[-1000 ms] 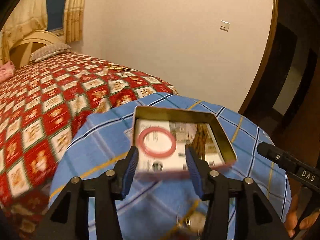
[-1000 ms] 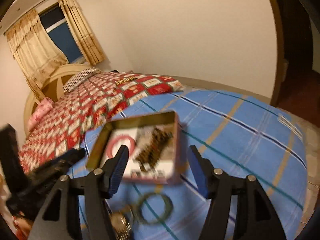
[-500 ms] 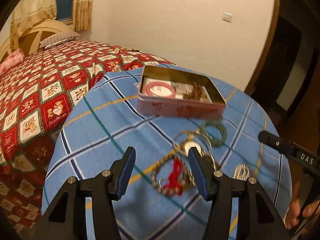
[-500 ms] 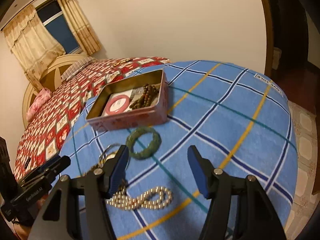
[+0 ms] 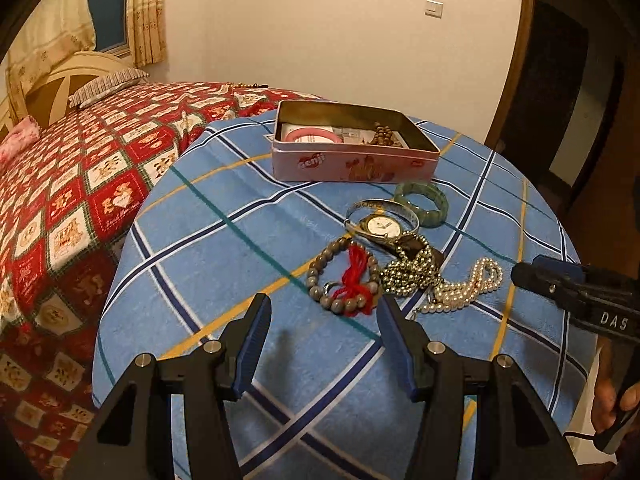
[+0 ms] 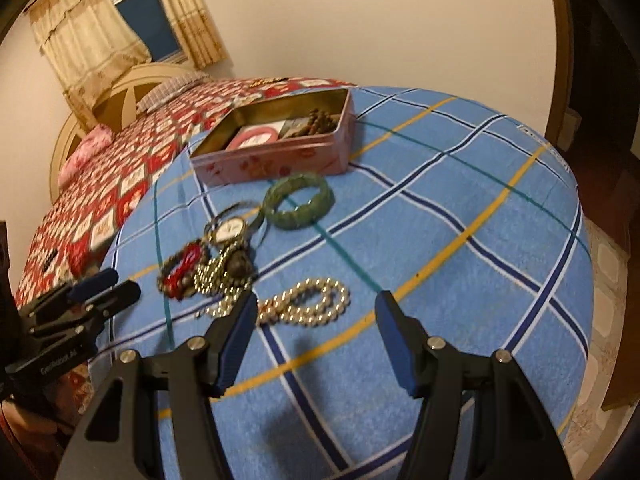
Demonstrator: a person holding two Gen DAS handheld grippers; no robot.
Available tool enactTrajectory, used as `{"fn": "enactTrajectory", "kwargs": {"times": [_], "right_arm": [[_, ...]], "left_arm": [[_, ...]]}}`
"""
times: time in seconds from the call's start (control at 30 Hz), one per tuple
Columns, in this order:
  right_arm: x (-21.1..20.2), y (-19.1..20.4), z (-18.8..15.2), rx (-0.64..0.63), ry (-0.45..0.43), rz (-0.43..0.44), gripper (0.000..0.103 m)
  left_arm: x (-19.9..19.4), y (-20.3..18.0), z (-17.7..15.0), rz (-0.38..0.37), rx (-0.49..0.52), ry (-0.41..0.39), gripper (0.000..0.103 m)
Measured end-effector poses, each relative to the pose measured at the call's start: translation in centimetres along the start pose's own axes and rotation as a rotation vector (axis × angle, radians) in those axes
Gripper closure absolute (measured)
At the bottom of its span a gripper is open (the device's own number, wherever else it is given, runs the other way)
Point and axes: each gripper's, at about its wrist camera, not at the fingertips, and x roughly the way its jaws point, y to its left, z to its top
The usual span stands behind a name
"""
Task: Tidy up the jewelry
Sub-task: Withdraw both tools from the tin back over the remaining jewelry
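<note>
An open pink tin stands at the far side of the blue plaid table; it holds a pink bangle and brown beads. In front of it lie a green bangle, a watch, a grey bead bracelet with a red tassel, a dark bead chain and a pearl necklace. My left gripper is open and empty, just short of the bracelet. My right gripper is open and empty, over the pearls.
A bed with a red patterned quilt adjoins the table on the left. A dark doorway is at the right. Tiled floor shows beyond the table's right edge.
Both grippers have pulled back from the tin toward the near side of the table. The loose jewelry has come into view in front of them.
</note>
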Motion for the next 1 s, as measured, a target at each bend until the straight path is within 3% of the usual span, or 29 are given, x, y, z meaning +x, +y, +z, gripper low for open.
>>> {"fn": "enactTrajectory", "kwargs": {"times": [0.23, 0.43, 0.53, 0.63, 0.7, 0.73, 0.77, 0.8, 1.0], "right_arm": [[1.7, 1.1, -0.2, -0.057, 0.054, 0.012, 0.038], [3.9, 1.5, 0.4, -0.036, 0.104, 0.034, 0.03], [4.5, 2.8, 0.1, -0.099, 0.11, -0.019, 0.032], [4.3, 3.4, -0.2, -0.154, 0.116, -0.044, 0.049], [4.1, 3.2, -0.2, -0.158, 0.125, -0.029, 0.054], [3.9, 3.0, -0.2, -0.149, 0.123, -0.022, 0.066], [3.6, 2.7, -0.2, -0.144, 0.112, -0.024, 0.102], [3.4, 2.3, 0.0, -0.14, 0.125, -0.035, 0.097], [1.1, 0.4, 1.0, -0.056, 0.056, 0.007, 0.098]], "left_arm": [[-0.7, 0.5, -0.1, 0.009, -0.01, -0.01, 0.047], [-1.0, 0.6, 0.2, 0.002, -0.015, -0.019, 0.047], [-1.0, 0.5, 0.3, -0.002, -0.01, -0.019, 0.047], [-1.0, 0.5, 0.4, -0.003, -0.008, -0.02, 0.047], [-1.0, 0.5, 0.5, -0.008, -0.013, -0.02, 0.047], [-1.0, 0.6, 0.5, -0.012, -0.016, -0.02, 0.047], [-1.0, 0.6, 0.5, -0.014, -0.017, -0.02, 0.047], [-1.0, 0.5, 0.5, -0.019, -0.017, -0.02, 0.047], [-1.0, 0.1, 0.6, -0.034, -0.005, -0.024, 0.047]]}}
